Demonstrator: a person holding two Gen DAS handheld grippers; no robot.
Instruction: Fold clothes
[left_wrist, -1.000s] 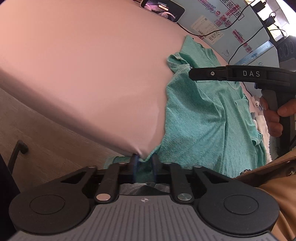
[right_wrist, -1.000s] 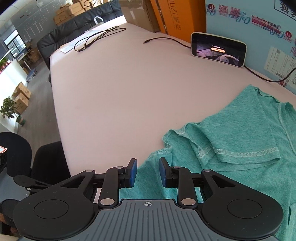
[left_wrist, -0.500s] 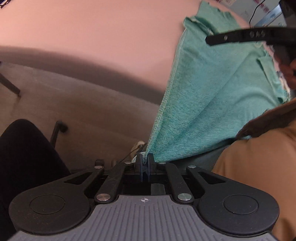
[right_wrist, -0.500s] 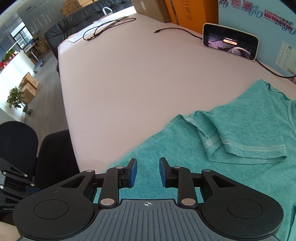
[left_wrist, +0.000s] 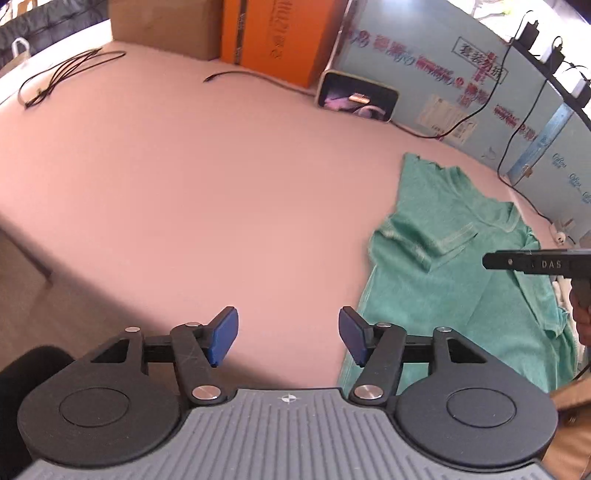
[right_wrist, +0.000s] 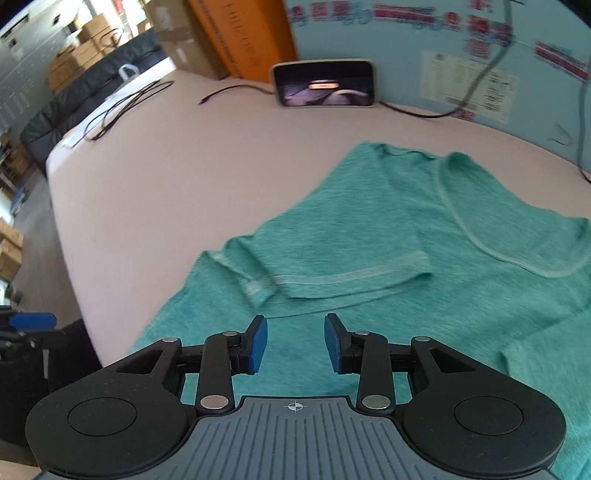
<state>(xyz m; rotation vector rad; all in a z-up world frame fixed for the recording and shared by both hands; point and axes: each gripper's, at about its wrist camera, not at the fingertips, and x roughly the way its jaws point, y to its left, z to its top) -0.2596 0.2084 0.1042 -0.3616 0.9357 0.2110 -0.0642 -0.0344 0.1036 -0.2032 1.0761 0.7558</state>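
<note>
In the left wrist view, the left gripper (left_wrist: 288, 341) fills the bottom of the frame, its jaws spreading apart with only bare table (left_wrist: 184, 192) between the blue pads (left_wrist: 221, 339); it has hold of nothing. The shirt (left_wrist: 454, 288) lies at the right of the frame, its long axis running from the lower middle up toward the upper right, collar end farthest from the camera and hem end hanging off the near table edge beside the right pad. One sleeve (left_wrist: 428, 240) is folded inward over the body. The right gripper (left_wrist: 535, 263) juts in from the right edge above the shirt; from this side its opening cannot be read. A phone (left_wrist: 356, 96) stands propped at the upper middle against a blue wall, with an orange box (left_wrist: 273, 37) and a brown box (left_wrist: 162, 26) to its left; what the boxes contain cannot be seen. A cable (left_wrist: 62, 72) lies at the upper left. In the right wrist view, the right gripper (right_wrist: 294, 343) sits at bottom centre, jaws partway apart and widening, hovering over the shirt (right_wrist: 388, 266) with no cloth pinched between the pads. The shirt fills the right and centre, neckline (right_wrist: 480, 236) toward the upper right, the folded sleeve (right_wrist: 332, 258) lying across just above the pads. The phone (right_wrist: 325, 83) stands at top centre, the orange box (right_wrist: 243, 33) to its left.
</note>
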